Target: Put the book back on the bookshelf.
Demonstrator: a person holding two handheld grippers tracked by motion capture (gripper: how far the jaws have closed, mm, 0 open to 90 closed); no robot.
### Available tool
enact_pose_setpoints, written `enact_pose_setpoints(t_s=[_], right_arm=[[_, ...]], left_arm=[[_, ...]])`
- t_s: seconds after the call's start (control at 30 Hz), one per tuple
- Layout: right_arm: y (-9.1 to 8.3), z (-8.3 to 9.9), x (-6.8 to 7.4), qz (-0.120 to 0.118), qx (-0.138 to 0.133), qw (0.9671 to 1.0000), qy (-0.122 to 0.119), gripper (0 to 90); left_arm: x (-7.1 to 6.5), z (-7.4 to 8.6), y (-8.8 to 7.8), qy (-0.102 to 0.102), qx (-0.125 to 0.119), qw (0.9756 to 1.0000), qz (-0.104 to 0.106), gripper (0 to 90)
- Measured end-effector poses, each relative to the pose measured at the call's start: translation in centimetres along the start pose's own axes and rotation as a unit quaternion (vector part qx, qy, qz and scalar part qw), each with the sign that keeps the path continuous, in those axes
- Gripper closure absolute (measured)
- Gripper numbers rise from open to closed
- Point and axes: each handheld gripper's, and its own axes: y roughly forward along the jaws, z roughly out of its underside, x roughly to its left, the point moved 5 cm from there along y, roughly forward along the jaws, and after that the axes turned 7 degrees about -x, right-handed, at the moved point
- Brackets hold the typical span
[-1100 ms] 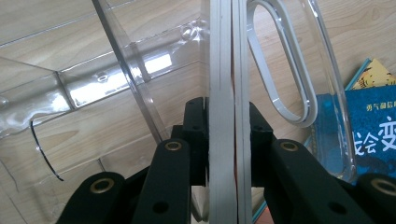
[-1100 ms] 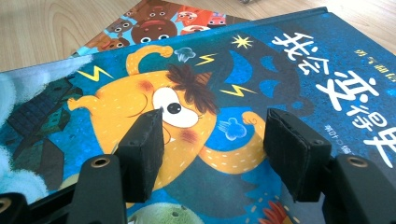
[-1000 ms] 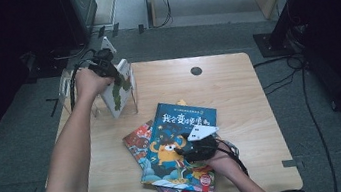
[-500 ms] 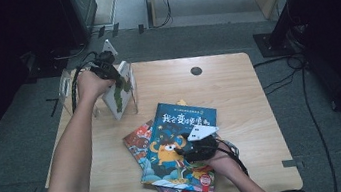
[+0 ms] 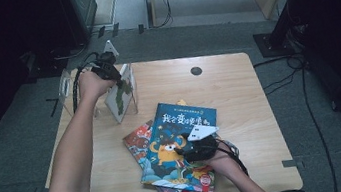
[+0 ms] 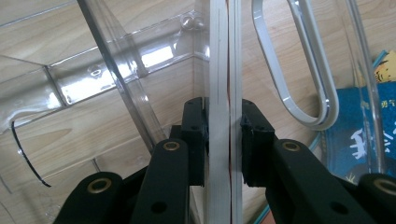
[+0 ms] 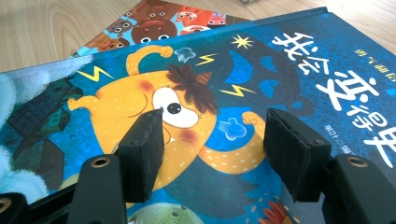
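The left gripper [image 5: 115, 81] stands clenched on a thin white-edged picture book [image 6: 224, 93] upright in the clear acrylic rack [image 5: 67, 87] at the table's far left corner; releasing it looks next. The right gripper [image 7: 212, 149] hovers released over the blue monster-cover book [image 5: 180, 140] topping a three-book pile.

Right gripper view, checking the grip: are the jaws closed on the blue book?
No, the right gripper stands open above the blue book's cover, pads apart.
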Motion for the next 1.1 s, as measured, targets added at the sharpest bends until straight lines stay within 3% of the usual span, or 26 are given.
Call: enact_pose_setpoints(t_s=[0.5, 0.7, 0.83, 1.1], right_arm=[[0.0, 0.0, 0.0, 0.001, -0.001, 1.0000, -0.002, 38.4], [0.0, 0.0, 0.0, 0.001, 0.000, 1.0000, -0.002, 38.5], [0.0, 0.0, 0.0, 0.001, 0.000, 1.0000, -0.001, 38.5], [0.0, 0.0, -0.1, 0.000, -0.001, 1.0000, 0.002, 38.6]], left_arm=[[-0.2, -0.6, -1.3, 0.006, -0.015, 0.9999, 0.001, 73.1], [-0.2, -0.8, -2.3, 0.012, -0.025, 0.9996, 0.001, 69.0], [-0.2, -0.8, -2.8, 0.019, -0.036, 0.9992, 0.002, 60.6], [-0.1, -0.7, -4.4, 0.021, -0.051, 0.9985, 0.006, 57.3]])
